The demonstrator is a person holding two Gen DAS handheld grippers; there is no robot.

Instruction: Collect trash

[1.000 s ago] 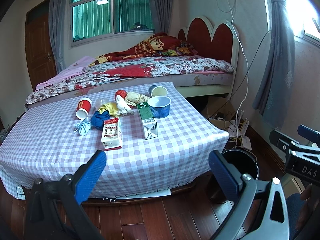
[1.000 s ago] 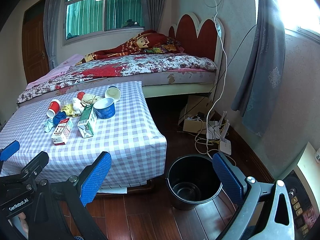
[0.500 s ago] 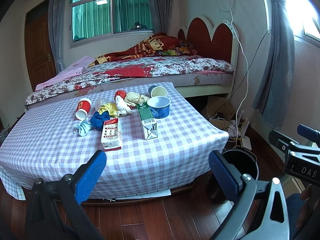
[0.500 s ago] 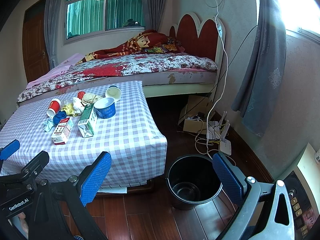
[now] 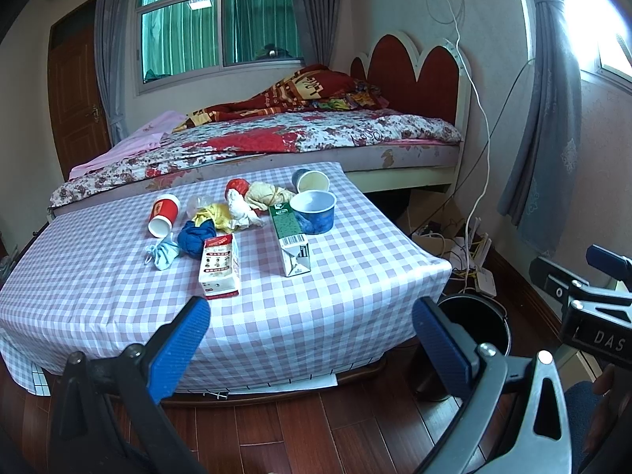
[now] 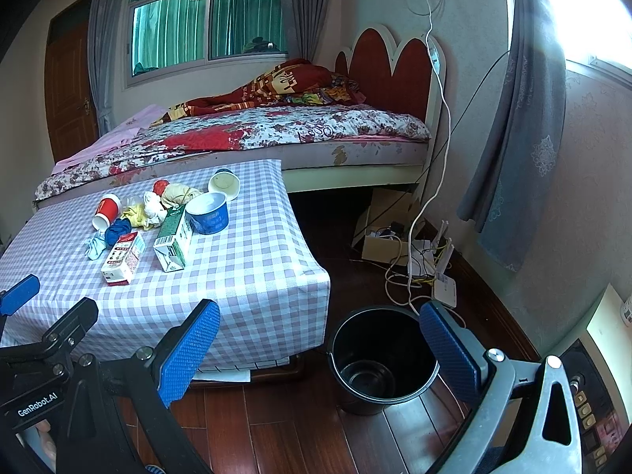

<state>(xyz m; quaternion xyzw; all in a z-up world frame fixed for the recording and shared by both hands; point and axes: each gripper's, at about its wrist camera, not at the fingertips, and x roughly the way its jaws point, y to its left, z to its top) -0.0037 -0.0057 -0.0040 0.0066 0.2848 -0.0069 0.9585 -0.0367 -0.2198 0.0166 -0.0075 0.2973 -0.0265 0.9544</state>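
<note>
Nothing has moved in the last second, so collecting not started; my left gripper (image 5: 312, 339) and right gripper (image 6: 318, 347) both gape empty; trash pile (image 5: 237, 213) on table (image 5: 118, 276), well beyond them; bucket (image 6: 381, 359) on the floor beside table

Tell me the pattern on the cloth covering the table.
The tablecloth is a pale purple-and-white check, seen best in the left wrist view.
</note>
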